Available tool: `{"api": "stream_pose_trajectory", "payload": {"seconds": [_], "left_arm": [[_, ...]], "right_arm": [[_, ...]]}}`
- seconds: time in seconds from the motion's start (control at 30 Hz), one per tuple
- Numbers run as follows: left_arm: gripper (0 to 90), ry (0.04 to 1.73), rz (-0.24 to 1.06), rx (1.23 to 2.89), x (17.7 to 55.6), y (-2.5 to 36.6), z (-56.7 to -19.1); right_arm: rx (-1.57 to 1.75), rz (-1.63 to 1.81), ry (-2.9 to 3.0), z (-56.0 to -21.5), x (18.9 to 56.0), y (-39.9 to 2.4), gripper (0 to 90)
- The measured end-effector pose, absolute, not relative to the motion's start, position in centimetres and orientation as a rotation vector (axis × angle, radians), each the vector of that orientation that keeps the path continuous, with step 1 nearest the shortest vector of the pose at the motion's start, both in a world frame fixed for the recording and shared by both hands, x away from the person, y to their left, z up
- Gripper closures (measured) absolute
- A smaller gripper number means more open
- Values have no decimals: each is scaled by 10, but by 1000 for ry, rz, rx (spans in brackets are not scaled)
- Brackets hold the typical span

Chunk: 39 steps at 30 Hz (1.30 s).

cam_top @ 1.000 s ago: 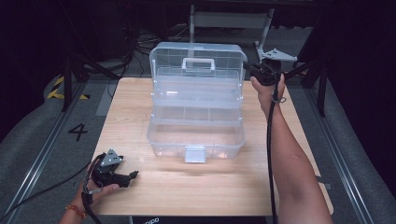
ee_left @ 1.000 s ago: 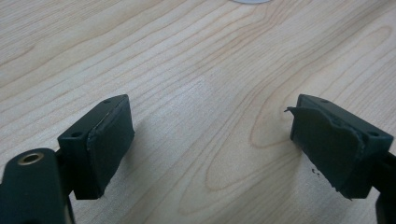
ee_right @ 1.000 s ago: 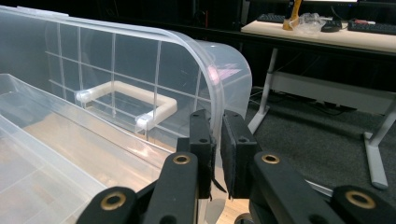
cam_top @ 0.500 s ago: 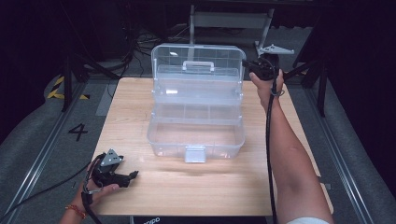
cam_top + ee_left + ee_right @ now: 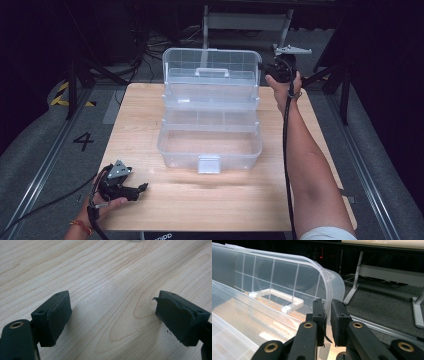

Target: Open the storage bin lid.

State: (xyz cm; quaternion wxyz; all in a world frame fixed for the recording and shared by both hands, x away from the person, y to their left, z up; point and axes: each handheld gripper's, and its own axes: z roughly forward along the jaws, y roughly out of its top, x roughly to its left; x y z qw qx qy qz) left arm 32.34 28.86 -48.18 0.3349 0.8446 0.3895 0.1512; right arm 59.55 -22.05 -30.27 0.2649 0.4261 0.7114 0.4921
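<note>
A clear plastic toolbox [image 5: 210, 150] stands in the middle of the wooden table [image 5: 320, 150] with its lid [image 5: 212, 67] raised at the back. The white handle [image 5: 212, 72] sits on the lid. My right gripper [image 5: 267, 70] is at the lid's upper right corner. In the right gripper view its jaws [image 5: 328, 320] are shut on the lid's curved rim [image 5: 325, 290]. My left gripper [image 5: 142, 188] rests on the table at the front left, apart from the box. Its pads [image 5: 57, 315] stand wide open over bare wood.
The box's fold-out tray [image 5: 210, 117] sits between the lid and the empty lower tub. Behind the table stand a metal frame [image 5: 245, 20] and dark stands [image 5: 75, 80]. Grey floor with a rail [image 5: 45, 170] runs along both sides.
My right gripper has shifted slightly with the lid's rim in its jaws, and the lid has tilted a little. The left gripper has not moved.
</note>
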Motion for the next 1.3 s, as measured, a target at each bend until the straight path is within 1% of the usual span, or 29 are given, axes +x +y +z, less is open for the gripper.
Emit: {"api": "stream_pose_trajectory", "payload": {"seconds": [0.57, 0.67, 0.73, 0.77, 0.8, 0.87, 1.0, 1.3], "left_arm": [[135, 1012, 394, 2209, 325, 289, -481], [135, 1011, 394, 2210, 324, 289, -481], [135, 1013, 393, 2208, 324, 289, -481], [135, 1002, 398, 2223, 325, 290, -481], [135, 1005, 397, 2221, 325, 289, -481], [135, 1005, 397, 2219, 325, 289, -481], [135, 1004, 397, 2219, 325, 289, -481], [135, 1013, 388, 2208, 324, 289, -481]], "right_arm": [[1226, 1290, 1995, -304, 619, -221, 817], [1216, 1227, 2005, -305, 624, -217, 804], [1219, 1210, 2004, -307, 625, -217, 815], [1246, 1232, 1997, -315, 628, -219, 900], [1246, 1271, 1998, -317, 629, -219, 900], [1225, 1194, 2034, -325, 632, -212, 900], [1210, 1181, 2050, -331, 632, -205, 900], [1225, 1164, 2023, -328, 630, -211, 900]]}}
